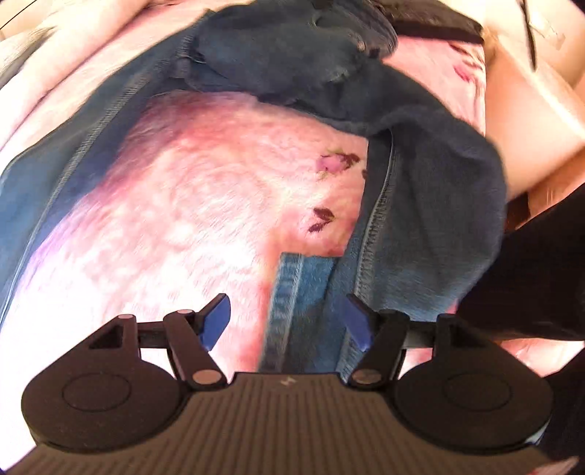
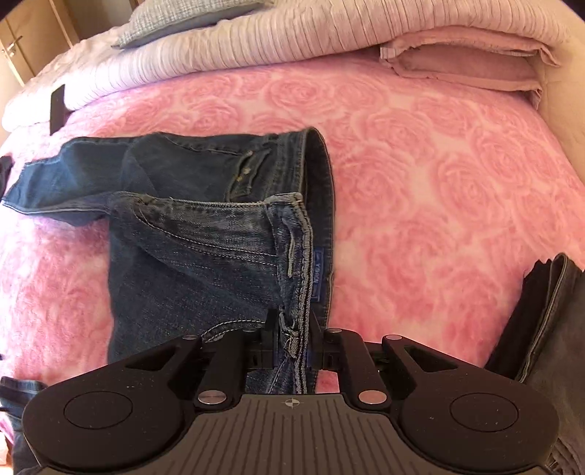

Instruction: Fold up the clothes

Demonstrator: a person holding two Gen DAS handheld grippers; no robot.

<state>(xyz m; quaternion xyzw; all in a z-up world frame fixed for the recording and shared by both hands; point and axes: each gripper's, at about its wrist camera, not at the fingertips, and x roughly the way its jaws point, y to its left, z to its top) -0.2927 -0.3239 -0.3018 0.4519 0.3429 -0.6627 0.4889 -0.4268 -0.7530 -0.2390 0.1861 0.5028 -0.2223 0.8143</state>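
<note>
I have the right tongs (image 2: 292, 350) clamped on the waistband of the jeans (image 2: 204, 248), right at the fly edge where the zipper tape and the small blue label sit, and the denim runs away from me across the pink rose-patterned bed cover (image 2: 438, 182). The jeans lie partly doubled over, with the waist opening gaping toward the middle of the bed and a leg trailing off to the left. My left tongs (image 1: 289, 323) stand apart with nothing between the blue pads; a denim hem or band (image 1: 292, 292) lies just ahead of them, though that view is blurred and I cannot tell whether the pads touch it. I judge this cloth to be heavy and fairly stiff for a garment: it will hold a crease and will not slip out of the pads, but its weight will drag on one grip point, so a thick seam is the place to hold, waistband or leg hem, not a single layer of the leg. The fleecy cover will probably cling to it a little as it slides. There is no basket or box in view; what holds things here is the bed, which also carries a folded dark stack (image 2: 541, 321) at its right edge and, at the head, folded pink bedding (image 2: 464, 62) and a pillow (image 2: 182, 18).
</note>
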